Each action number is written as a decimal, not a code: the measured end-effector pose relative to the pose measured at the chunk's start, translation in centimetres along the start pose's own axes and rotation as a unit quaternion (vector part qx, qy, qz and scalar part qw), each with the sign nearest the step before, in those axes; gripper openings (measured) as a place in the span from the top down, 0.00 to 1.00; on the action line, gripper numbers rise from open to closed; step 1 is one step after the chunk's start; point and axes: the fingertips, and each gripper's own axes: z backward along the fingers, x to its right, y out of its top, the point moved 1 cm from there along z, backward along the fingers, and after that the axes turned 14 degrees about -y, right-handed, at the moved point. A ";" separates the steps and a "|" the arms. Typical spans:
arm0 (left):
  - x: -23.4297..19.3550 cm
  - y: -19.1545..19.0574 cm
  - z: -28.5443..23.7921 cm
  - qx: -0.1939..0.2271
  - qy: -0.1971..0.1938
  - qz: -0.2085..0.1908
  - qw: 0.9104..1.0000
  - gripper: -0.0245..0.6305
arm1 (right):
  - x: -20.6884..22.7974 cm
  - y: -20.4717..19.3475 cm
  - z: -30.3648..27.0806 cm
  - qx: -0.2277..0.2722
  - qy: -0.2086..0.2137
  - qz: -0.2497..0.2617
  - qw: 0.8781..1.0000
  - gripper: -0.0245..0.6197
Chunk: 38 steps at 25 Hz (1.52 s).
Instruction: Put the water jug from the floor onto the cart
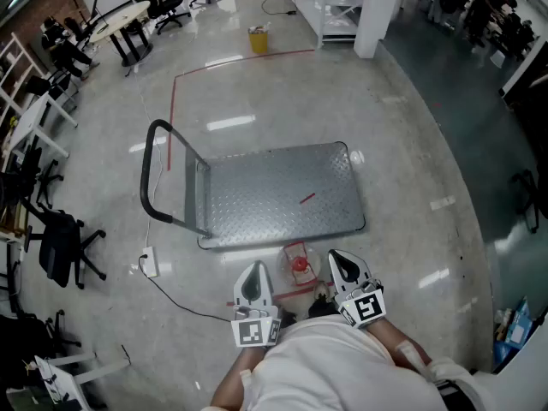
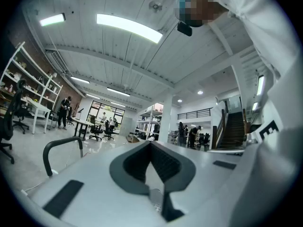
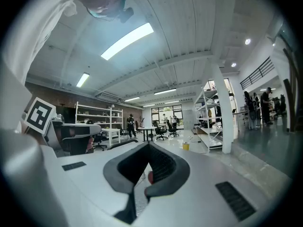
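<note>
left tongs [image 1: 254, 272], right tongs [image 1: 340, 260]: both closed, empty.

Yellow bin [image 1: 258, 39], black office chair [image 1: 58, 245], white shelving [image 1: 334, 7], white pillar [image 1: 377, 15]

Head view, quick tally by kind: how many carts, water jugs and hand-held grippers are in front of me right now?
Cart: 1
Water jug: 1, on the floor
Hand-held gripper: 2 (left hand-held gripper, right hand-held gripper)
Total: 4
</note>
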 end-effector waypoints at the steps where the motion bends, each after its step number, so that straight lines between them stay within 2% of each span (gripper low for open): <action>1: 0.0 0.0 0.0 0.000 0.001 0.000 1.000 0.96 | 0.0 0.0 0.0 -0.001 0.001 0.000 1.000 0.94; 12: 0.1 -0.3 0.0 -0.002 0.013 0.006 1.000 0.96 | 0.2 -0.9 -0.5 -0.017 0.006 0.003 1.000 0.94; 17: -0.2 -0.7 -0.2 -0.006 0.017 0.008 1.000 0.96 | 1.4 -4.9 -4.5 -0.101 -0.018 0.024 0.994 0.94; 20: -1.0 -1.6 -0.3 -0.016 0.026 0.012 0.999 0.96 | 1.6 -9.2 -7.5 -0.175 -0.009 0.043 0.984 0.94; 22: -1.7 -2.4 -0.2 -0.025 0.031 0.012 0.999 0.96 | 1.2 -13.7 -9.0 -0.240 0.009 0.058 0.969 0.94; 23: -2.0 -3.0 -0.2 -0.029 0.031 0.013 0.999 0.96 | 0.9 -16.6 -9.5 -0.279 0.022 0.065 0.958 0.92; 26: -3.3 -5.6 -0.1 -0.043 0.035 0.020 0.998 0.96 | -0.4 -26.7 -9.6 -0.398 0.069 0.088 0.911 0.71; 29: -6.7 -8.6 0.2 -0.052 0.049 0.037 0.997 0.96 | -2.4 -36.1 -10.3 -0.478 0.092 0.127 0.864 0.64; 32: -7.1 -11.4 1.6 -0.061 0.063 0.060 0.994 0.96 | -3.3 -43.0 -6.7 -0.547 0.102 0.140 0.819 0.61; 34: -6.7 -12.7 1.4 -0.058 0.063 0.062 0.994 0.96 | -3.5 -45.7 -5.4 -0.567 0.108 0.135 0.805 0.58; 38: -7.5 -15.7 0.2 -0.068 0.062 0.062 0.994 0.96 | -4.0 -49.5 -6.8 -0.575 0.102 0.143 0.799 0.55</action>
